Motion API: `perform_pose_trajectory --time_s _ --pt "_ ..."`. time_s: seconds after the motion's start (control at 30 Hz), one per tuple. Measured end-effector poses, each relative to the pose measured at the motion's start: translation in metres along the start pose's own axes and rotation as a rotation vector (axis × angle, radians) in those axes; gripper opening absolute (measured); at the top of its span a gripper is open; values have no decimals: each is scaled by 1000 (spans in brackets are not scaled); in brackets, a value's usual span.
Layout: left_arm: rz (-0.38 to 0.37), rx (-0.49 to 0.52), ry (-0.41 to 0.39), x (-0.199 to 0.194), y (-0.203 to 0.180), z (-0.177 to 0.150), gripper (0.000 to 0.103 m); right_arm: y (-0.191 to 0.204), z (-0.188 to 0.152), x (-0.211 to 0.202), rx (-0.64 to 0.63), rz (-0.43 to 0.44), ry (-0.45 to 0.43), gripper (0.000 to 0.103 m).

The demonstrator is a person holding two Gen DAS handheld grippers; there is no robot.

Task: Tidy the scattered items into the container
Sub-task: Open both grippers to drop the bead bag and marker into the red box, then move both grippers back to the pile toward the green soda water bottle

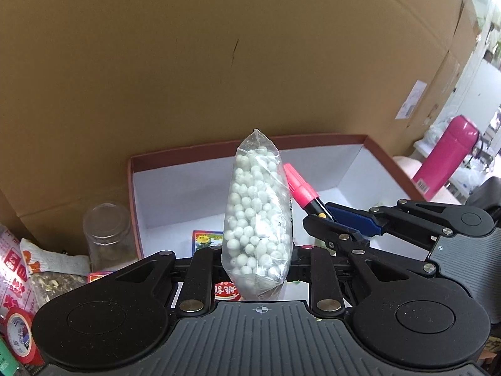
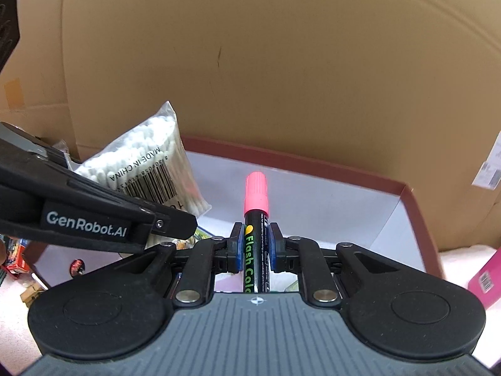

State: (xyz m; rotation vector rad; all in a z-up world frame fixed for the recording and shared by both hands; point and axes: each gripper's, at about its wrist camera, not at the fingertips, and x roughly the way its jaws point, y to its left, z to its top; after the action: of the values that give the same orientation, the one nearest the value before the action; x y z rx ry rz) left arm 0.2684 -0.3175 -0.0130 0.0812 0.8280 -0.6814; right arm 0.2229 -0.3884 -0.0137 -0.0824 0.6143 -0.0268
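Carry phase, both grippers loaded over the red-rimmed, white-lined cardboard box point(image 1: 353, 169), which fills mid-frame in both wrist views.

Left gripper point(image 1: 256, 269) is clamped narrow on a clear plastic bag of white cotton swabs point(image 1: 257, 216). The bag stands upright at centre of the left view, swab tips facing the camera, pinched at its lower end, probably so it hangs clear of the box rim.

Right gripper point(image 2: 256, 247) is closed tight on a black marker pen with pink cap point(image 2: 256, 219). Blue pads point(image 2: 238, 244) grip the barrel mid-length, cap pointing forward and away toward the far box wall. In the left view the same pen pokes in at centre right, just beside the bag.

Box floor is mostly bare: a small printed card point(image 1: 206, 238) lies near the front, and a small red-and-black item point(image 2: 76, 265) sits lower left in the right view.

Left edge of the left view, outside the box: clear glass jar point(image 1: 108, 235), printed snack packets point(image 1: 47, 269), red tape roll point(image 1: 20, 335). Pink flask point(image 1: 444, 156) stands at right.

Judgement: both items are about ready to release; clutter at left remains to tidy.
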Motion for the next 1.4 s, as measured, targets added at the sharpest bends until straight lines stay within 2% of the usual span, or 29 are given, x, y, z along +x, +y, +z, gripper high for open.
perform_pose_trajectory --time_s 0.07,0.13,0.2,0.23,0.27,0.3,0.37,0.43,0.5,0.67,0.87,1.1,1.4 --pt "-3 1 2 4 0 -1 39 1 -1 4 -3 -3 10 18" --pt "-8 14 -5 4 -3 -2 51 1 -2 7 3 0 19 18" --pt "-22 25 -23 -1 -8 -5 62 2 -2 6 7 -1 21 28" --pt "-11 36 -43 -5 -10 -6 80 4 -2 6 0 -11 22 35" --pt "39 42 -67 -9 -13 -8 87 6 0 7 -8 -20 14 51" --pt "98 52 -102 -14 -16 -10 102 0 1 8 -16 -37 3 68" --pt "109 76 -175 -23 -18 -18 103 4 0 2 -32 -50 -21 88" --pt "86 83 -188 -30 -19 -25 103 9 -1 -3 -52 -50 -42 90" --pt "97 83 -183 -33 -20 -30 103 12 0 -3 -74 -43 -42 99" --pt "138 51 -175 -35 -15 -30 103 22 -6 -12 -73 -39 -47 101" --pt "100 -26 -164 -37 -10 -41 103 26 -15 -30 -52 -49 -74 101" --pt "105 -31 -172 -66 -2 -52 103 39 -24 -48 -64 -72 -111 102" --pt "117 -88 -211 -119 15 -110 103 92 -45 -81 -108 -59 -175 102"
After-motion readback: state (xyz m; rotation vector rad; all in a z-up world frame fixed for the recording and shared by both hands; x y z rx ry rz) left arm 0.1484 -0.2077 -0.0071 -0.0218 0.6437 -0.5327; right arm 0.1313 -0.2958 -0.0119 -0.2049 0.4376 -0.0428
